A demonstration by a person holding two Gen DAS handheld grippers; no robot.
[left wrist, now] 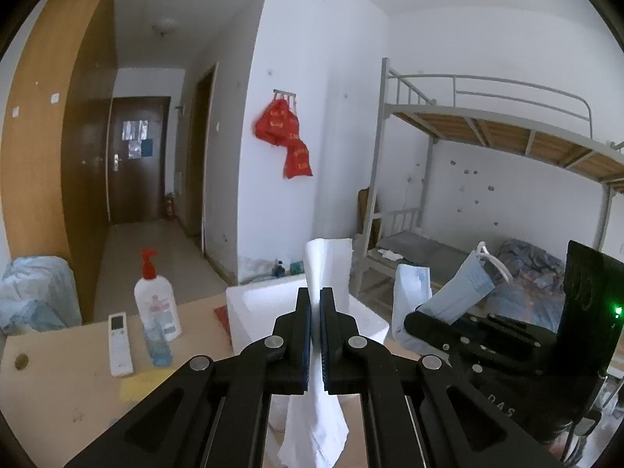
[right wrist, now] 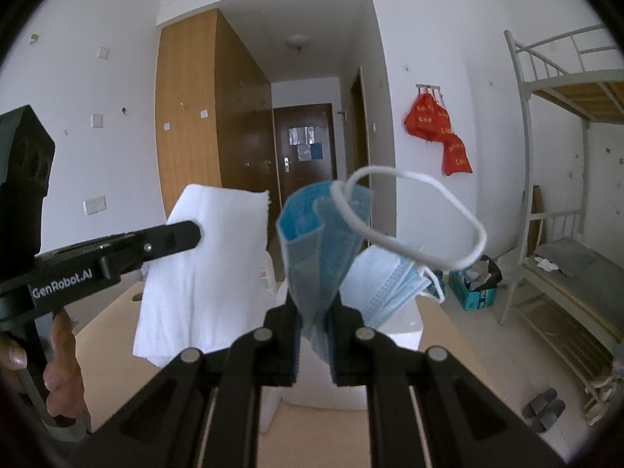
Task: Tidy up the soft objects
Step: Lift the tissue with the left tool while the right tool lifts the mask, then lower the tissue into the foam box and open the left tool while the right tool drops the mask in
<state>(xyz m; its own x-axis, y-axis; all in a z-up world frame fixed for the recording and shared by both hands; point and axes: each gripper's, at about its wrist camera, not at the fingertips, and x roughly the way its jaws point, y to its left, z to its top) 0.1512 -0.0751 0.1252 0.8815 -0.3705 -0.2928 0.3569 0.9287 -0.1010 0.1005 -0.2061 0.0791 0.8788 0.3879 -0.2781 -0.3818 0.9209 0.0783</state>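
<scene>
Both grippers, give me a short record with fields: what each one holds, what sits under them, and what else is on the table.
left gripper: shut on white tissue, held off the table
right gripper: shut on blue face mask, ear loop hanging free
below them: white foam box on the wooden table
other masks: a pale blue stack behind the held mask, at the box
also on table: pump bottle with red top, white remote, small clear bottle
task state: neither item set down yet
</scene>
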